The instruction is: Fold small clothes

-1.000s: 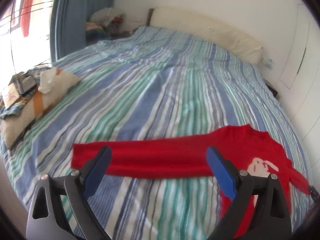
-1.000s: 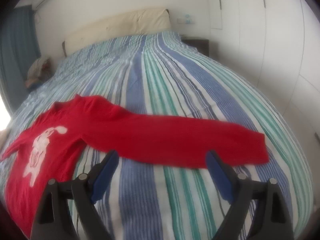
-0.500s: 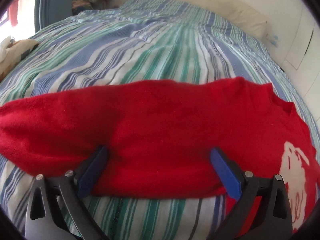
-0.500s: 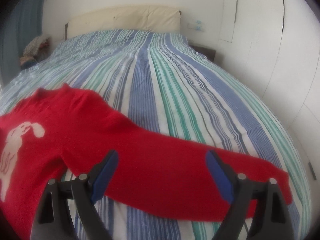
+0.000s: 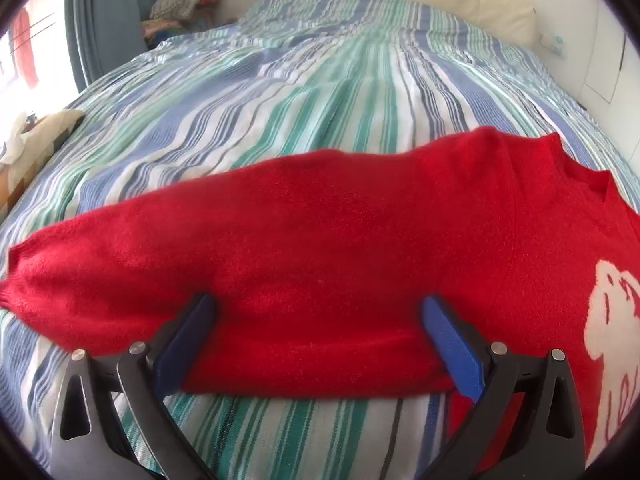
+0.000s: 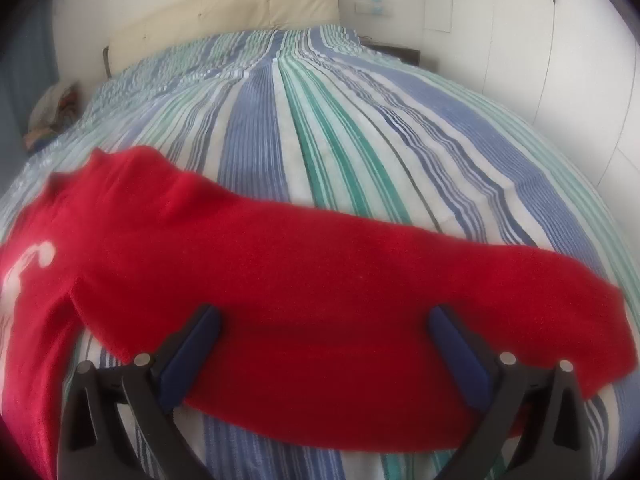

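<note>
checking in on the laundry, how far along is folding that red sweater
Barely begun. Done: the red sweater lies spread flat on the striped bed, both sleeves stretched out. In hand: the left gripper and right gripper, both open, each straddle a sleeve. Left: every fold; nothing is folded yet.

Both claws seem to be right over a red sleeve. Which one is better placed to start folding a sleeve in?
Roughly even; perhaps the left claw. It is open, straddling its sweater sleeve's near edge. The right claw is open over its sleeve too, in a blurrier view.
</note>
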The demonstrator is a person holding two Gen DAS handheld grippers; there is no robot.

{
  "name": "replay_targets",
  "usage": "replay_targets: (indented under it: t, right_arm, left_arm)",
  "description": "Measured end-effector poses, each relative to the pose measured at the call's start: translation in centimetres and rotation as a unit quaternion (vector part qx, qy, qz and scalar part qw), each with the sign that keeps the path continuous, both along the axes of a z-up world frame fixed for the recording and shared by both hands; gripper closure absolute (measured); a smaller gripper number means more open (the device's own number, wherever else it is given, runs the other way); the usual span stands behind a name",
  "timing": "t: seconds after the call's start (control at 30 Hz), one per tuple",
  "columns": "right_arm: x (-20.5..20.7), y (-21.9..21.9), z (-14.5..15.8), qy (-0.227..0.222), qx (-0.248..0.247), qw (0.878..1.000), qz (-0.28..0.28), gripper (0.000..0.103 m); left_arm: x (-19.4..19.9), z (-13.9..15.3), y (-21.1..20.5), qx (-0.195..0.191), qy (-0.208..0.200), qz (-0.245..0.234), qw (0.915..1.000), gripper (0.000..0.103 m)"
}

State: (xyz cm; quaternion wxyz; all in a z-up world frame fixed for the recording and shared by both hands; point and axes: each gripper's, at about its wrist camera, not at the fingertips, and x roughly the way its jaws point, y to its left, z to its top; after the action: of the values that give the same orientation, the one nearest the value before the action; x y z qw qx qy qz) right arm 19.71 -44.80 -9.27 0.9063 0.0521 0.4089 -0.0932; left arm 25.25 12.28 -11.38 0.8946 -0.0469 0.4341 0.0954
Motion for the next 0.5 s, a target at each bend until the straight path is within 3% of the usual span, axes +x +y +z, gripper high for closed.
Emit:
replay_targets:
  t: [0.5]
  right_arm:
    - [-0.10,0.23,0.07,-0.001,0.000,1.000,-0.001,0.000]
  left_arm:
    - [-0.03,0.00,0.03,0.000,0.000,0.000,1.0000,0.000]
